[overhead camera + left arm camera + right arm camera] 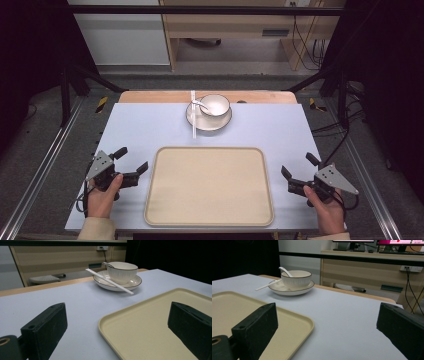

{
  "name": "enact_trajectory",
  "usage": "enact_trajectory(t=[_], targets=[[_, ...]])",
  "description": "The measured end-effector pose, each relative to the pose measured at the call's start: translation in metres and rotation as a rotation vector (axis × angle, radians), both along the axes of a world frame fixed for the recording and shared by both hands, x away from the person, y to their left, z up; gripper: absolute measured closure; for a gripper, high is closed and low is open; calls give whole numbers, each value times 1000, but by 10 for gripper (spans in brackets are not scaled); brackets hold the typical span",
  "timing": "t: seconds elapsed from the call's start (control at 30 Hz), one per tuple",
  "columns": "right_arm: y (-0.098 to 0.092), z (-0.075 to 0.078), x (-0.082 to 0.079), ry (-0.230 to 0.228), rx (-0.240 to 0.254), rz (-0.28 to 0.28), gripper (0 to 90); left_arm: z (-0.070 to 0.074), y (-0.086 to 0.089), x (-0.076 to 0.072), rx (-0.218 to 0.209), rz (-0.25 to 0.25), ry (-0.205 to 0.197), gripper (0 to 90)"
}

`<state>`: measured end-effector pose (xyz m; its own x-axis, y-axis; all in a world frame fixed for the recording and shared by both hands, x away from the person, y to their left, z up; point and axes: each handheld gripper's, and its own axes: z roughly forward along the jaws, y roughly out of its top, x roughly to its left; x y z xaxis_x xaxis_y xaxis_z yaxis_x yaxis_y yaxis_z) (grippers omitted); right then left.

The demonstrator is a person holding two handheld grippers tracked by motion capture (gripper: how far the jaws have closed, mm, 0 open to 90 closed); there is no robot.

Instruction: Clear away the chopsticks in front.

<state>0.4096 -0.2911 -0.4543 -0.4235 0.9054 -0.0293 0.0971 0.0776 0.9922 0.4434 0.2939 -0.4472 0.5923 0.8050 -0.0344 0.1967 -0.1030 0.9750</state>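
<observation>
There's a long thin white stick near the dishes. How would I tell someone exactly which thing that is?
Start at the big beige tray in the middle of the table, then look past its far edge to the white plate with a dark rim. A bowl with a spoon sits on the plate. The chopsticks lie across the plate's left edge: the only long, straight, thin piece there.

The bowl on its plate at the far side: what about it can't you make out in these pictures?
- Bowl: its inside bottom; too small in the high view, hidden by its own wall in both gripper views.
- Spoon: its scoop end, down inside the bowl.
- Plate: its middle, covered by the bowl.
- Chopsticks: whether one or two; too thin.
</observation>
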Motion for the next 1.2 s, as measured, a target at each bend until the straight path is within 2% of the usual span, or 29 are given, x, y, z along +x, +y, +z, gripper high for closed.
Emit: enact_trajectory(t=[0.37,0.47,0.6,0.7,0.73,0.83,0.87,0.93,1.0,1.03,1.07,1.1,1.13,1.2], targets=[[4,-2,1,14,-42,-10,32,-1,-5,2,3,-15,16,21],[4,-2,1,13,-37,-4,32,1,-9,2,20,-18,22,21],[8,-1,1,11,-57,11,32,6,-22,0,109,-42,23,20],[11,-1,1,11,-63,20,30,9,-27,0,106,-51,25,21],[13,1,1,14,-62,25,29,14,-33,4,132,-57,20,20],[14,3,-1,7,-62,27,28,20,-41,10,143,-58,23,23],[16,2,-3,3,-68,33,28,29,-50,16,154,-61,18,24],[17,1,-5,8,-81,33,27,37,-59,25,174,-68,19,25],[16,2,-5,10,-79,31,26,45,-69,36,190,-79,30,25],[16,2,-5,10,-79,31,26,45,-69,36,190,-79,30,27],[16,3,-4,5,-71,23,26,52,-78,48,194,-89,34,29],[16,3,-4,9,-67,19,26,52,-78,48,194,-89,34,29],[17,4,-4,8,-71,17,23,59,-87,60,220,-98,39,30],[18,4,-4,11,-68,15,23,65,-95,72,245,-99,45,33]])
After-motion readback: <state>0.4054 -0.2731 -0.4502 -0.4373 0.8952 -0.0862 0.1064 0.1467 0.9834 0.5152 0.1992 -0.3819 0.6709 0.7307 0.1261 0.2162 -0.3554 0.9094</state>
